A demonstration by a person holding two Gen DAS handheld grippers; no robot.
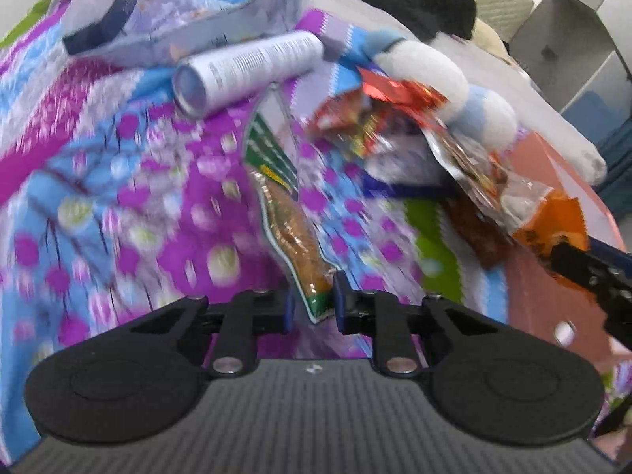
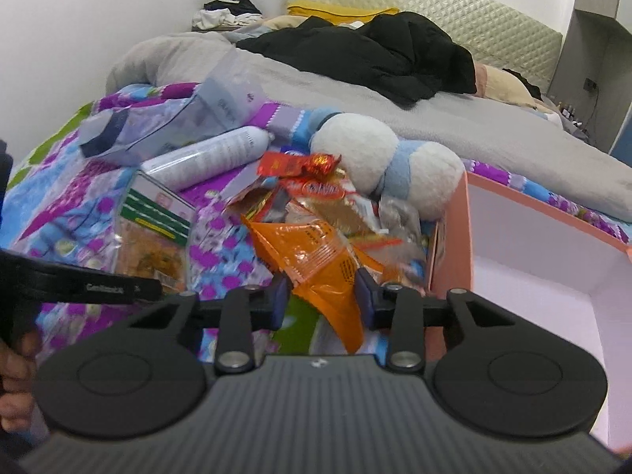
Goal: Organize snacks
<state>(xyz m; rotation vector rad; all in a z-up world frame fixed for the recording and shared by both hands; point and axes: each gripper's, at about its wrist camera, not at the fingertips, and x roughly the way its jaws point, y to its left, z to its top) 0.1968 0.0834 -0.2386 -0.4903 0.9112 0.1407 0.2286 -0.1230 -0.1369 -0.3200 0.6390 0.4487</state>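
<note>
Snacks are piled on the patterned bedspread, just beside the open pink box that sits at the spread's right edge, against the grey cover of the bed. Two packets are already gripped. The left gripper is closed narrowly on the lower corner of a long clear packet with a green label, which hangs nearly edge-on to the left wrist camera. The right gripper is clamped on a crinkled orange packet, the film bunched between its pads; the rest of the pile lies behind it, against a white and blue plush toy.

The step in hand is judged to be the carrying of both packets into the box. It is done well if each packet is lifted clear of the pile before being swung across, so that no neighbouring wrapper is dragged along. The pink wall should be cleared from above, not brushed. A corner grip on slippery film is likely to slide, so quick swings are best avoided. The white spray can and the grey pouch near the far edge are not snacks and are best left alone.
</note>
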